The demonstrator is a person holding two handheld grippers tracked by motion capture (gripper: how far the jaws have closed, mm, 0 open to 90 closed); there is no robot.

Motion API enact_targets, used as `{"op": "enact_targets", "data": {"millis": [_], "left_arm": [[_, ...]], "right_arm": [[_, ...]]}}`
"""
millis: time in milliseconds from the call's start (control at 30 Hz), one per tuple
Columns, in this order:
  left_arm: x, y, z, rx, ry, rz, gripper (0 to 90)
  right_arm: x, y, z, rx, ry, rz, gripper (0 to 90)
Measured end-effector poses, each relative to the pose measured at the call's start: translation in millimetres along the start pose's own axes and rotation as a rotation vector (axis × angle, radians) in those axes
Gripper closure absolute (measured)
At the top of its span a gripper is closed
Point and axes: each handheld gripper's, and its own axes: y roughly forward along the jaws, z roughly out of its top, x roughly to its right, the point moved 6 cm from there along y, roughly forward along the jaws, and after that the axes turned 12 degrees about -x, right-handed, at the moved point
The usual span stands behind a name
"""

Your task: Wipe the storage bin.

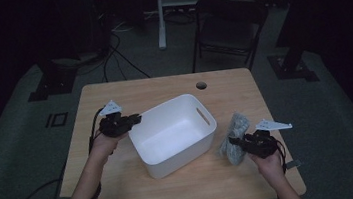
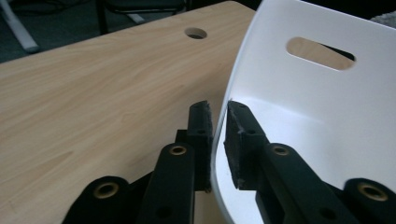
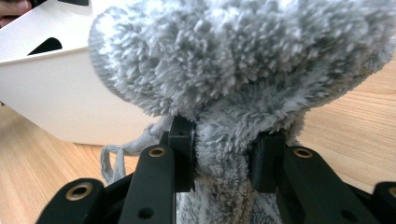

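Note:
A white plastic bin [image 1: 165,104] with a slot handle stands empty in the middle of the wooden table [image 1: 113,94]. My left gripper [image 1: 135,118] is at the bin's left corner. In the left gripper view its jaws [image 2: 218,135] straddle the bin's thin wall [image 2: 303,93], one pad outside and one inside, pressed on it. A grey fluffy cloth [image 1: 238,125] lies right of the bin. My right gripper [image 1: 233,142] is shut on its near end. The right gripper view has the cloth [image 3: 233,60] bunched between the pads [image 3: 219,158], a thin cord hanging at its left, and the bin [image 3: 56,93] behind.
A round cable hole [image 1: 201,85] sits near the table's far edge, also in the left gripper view [image 2: 195,33]. A dark folding chair [image 1: 229,25] stands beyond the table. Cables trail over the grey floor at the left.

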Motion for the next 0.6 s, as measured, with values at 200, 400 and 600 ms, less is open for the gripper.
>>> {"op": "enact_targets", "data": {"millis": [200,400,600], "left_arm": [[12.9,-6.8,-9.3,0.007,0.001,0.032,86.2],[23.2,-18.4,-23.7,0.043,-0.088,0.122,86.7],[28.6,-20.7,-29.7,0.083,-0.113,0.132,85.7]], "right_arm": [[-0.8,-0.6,1.3,0.004,-0.002,-0.005,67.4],[1.7,-1.6,1.3,0.013,0.005,-0.014,67.4],[-4.2,2.7,11.6,0.018,-0.010,-0.011,67.4]]}}
